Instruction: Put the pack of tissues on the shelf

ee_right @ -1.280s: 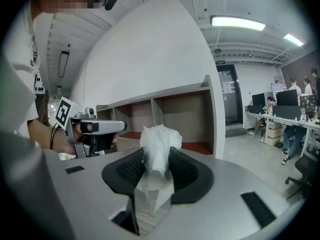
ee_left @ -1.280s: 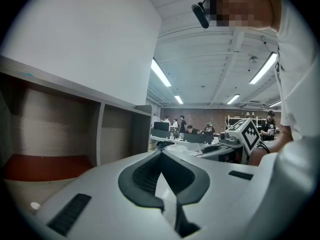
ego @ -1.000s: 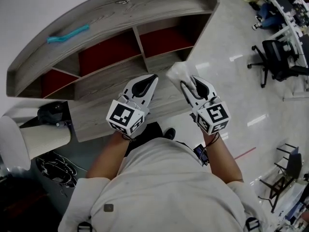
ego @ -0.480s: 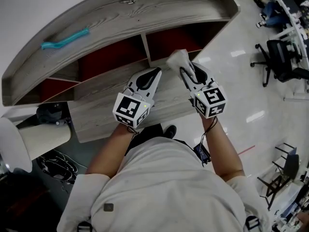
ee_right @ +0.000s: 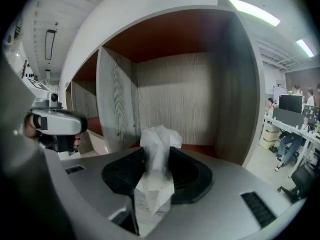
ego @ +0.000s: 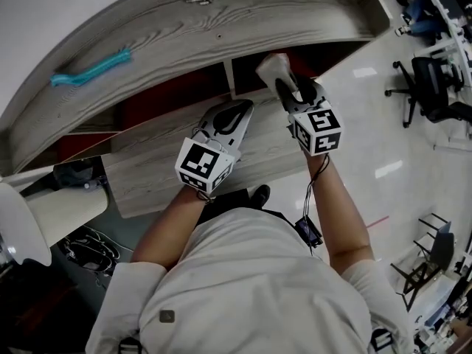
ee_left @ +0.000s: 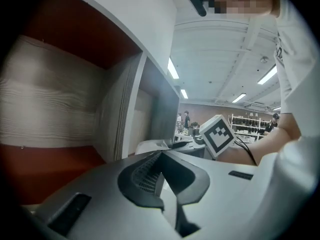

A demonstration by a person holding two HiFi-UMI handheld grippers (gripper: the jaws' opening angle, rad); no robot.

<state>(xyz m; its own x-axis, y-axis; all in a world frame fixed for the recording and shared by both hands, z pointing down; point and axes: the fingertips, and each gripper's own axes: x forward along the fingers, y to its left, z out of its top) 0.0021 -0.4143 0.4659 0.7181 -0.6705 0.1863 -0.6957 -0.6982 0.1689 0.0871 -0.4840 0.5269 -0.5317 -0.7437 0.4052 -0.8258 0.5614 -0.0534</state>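
Observation:
The pack of tissues point(ego: 271, 68) is a white, crinkled plastic pack, and my right gripper point(ego: 289, 88) is shut on it. In the right gripper view the pack point(ee_right: 158, 146) sticks up between the jaws, in front of the shelf's right-hand compartment point(ee_right: 175, 96), which has a grey wood back and red lining. The grey wooden shelf point(ego: 184, 28) curves across the head view. My left gripper point(ego: 234, 113) hovers over the shelf's lower board, to the left of the right one. Its jaws point(ee_left: 161, 173) are shut with nothing between them, facing the middle compartment's divider point(ee_left: 125, 109).
A teal object point(ego: 90, 70) and a small metal piece point(ego: 199, 0) lie on the shelf's top. A white cylinder point(ego: 63, 209) and dark gear point(ego: 74, 174) sit at the left on the floor. Office chairs point(ego: 431, 80) stand far right on the shiny floor.
Both grippers have moved forward toward the shelf. The right one has carried the tissue pack up to the mouth of the right compartment.

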